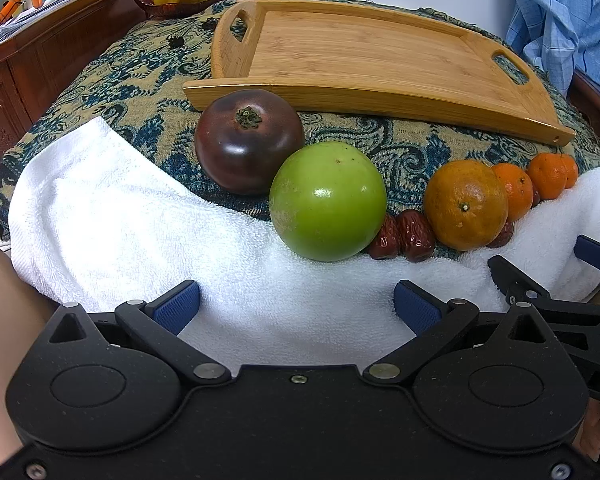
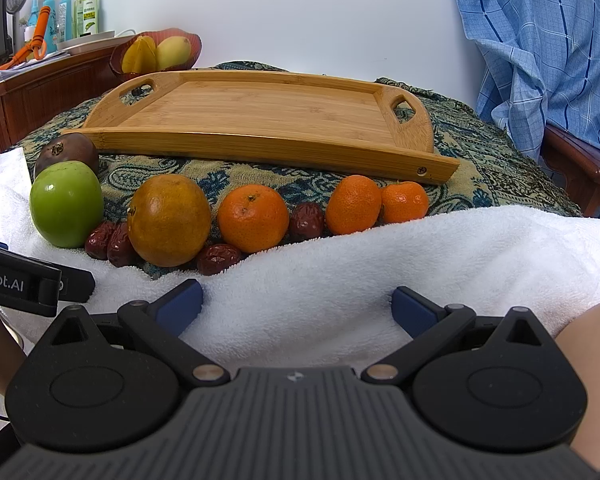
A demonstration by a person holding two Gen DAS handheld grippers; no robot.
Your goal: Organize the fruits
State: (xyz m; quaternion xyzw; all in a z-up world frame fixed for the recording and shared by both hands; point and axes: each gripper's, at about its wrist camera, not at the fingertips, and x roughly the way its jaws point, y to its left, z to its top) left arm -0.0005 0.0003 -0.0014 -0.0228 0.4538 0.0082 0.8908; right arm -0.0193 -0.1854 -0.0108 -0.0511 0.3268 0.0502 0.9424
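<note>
Jaws on both grippers are spread wide, holding nothing; every fruit still waits outside the bare tray (image 2: 260, 108).

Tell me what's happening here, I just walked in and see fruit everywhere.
A person holds two claws, both open and empty, above a white towel. The left claw faces the green apple; the right claw faces the oranges. Fruit and red dates line the towel's edge. The bamboo tray behind holds nothing yet.
</note>
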